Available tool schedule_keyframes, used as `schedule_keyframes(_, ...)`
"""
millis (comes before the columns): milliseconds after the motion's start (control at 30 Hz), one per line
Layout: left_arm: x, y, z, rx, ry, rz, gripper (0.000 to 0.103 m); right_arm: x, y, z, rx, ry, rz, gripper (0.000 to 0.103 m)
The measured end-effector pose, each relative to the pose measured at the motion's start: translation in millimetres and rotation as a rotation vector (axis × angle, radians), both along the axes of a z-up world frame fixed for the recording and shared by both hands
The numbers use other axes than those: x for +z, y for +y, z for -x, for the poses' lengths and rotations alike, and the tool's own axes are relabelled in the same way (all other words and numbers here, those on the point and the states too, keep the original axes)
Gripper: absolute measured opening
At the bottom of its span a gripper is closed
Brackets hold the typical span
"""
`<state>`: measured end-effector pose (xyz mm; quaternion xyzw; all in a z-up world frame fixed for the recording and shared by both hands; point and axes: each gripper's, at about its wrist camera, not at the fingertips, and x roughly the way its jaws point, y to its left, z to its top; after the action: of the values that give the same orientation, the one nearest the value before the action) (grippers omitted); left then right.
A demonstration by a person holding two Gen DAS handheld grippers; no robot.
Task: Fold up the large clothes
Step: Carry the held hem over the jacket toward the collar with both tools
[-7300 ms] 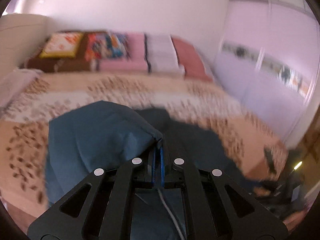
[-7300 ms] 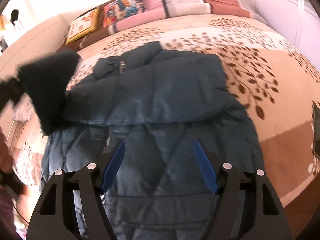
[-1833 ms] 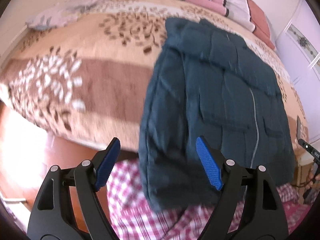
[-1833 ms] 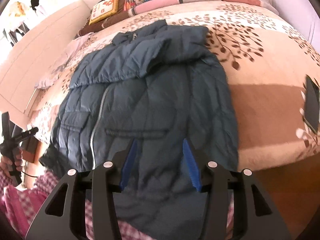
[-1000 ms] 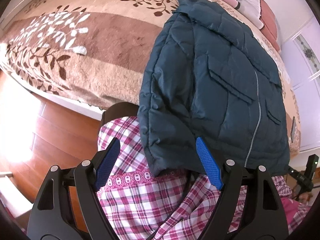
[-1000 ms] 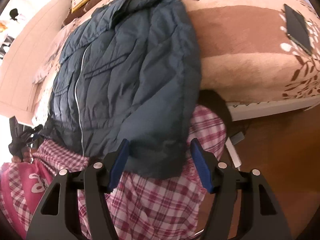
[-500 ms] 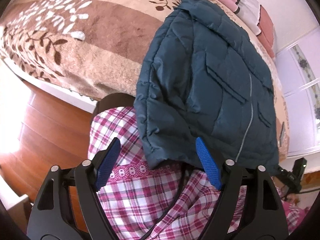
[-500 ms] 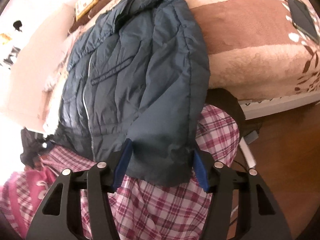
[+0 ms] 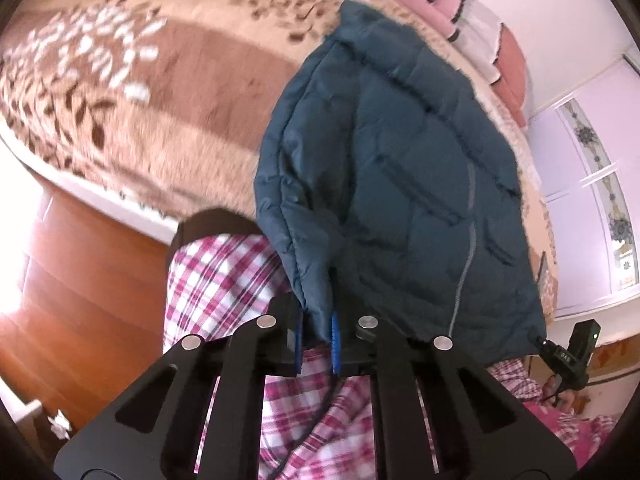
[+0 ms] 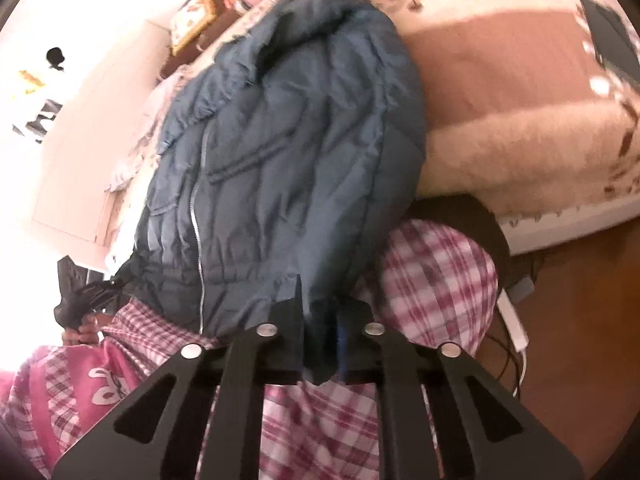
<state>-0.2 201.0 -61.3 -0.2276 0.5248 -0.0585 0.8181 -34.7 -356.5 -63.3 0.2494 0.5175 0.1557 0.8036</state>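
Both clamped on the hem: left hand-held gripper (image 9: 316, 338) and right hand-held gripper (image 10: 320, 344) pinching the dark-blue quilted jacket (image 9: 400, 168), spread toward 12 o'clock across the bed (image 9: 132, 92).

no legible text, marks on the small black device (image 9: 568, 356) at right too blurred to read

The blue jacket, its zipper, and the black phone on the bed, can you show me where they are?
blue jacket (image 9: 392, 168): left wrist view, on its quilted front panel.
zipper (image 10: 197, 216): right wrist view, on the silver line running down the jacket's front.
black phone (image 10: 610, 34): right wrist view, on its dark face.
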Motion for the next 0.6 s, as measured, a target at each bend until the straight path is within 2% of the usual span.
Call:
schedule_keyframes(200,61.8,2.2,-2.8,-0.006,-0.172,-0.002,0.009,46.5,-15.1,-6.0,-0.048,-0.132,-0.062,0.01)
schedule_keyframes(333,93.8,4.3,4.9,-0.017,-0.257,-0.002,0.009,72.3,-23.2,-4.8,-0.075,-0.197,-0.089,0.01)
schedule_keyframes(433,105.7,6.7,13.1,-0.024,-0.282,-0.012,0.009,80.4,-25.6,0.6,-0.084,-0.214,-0.077,0.01)
schedule_keyframes(600,101.5,12.8,32.6,-0.044,-0.253,-0.035,0.009,75.8,-27.7,15.4,-0.09,-0.194,-0.066,0.01)
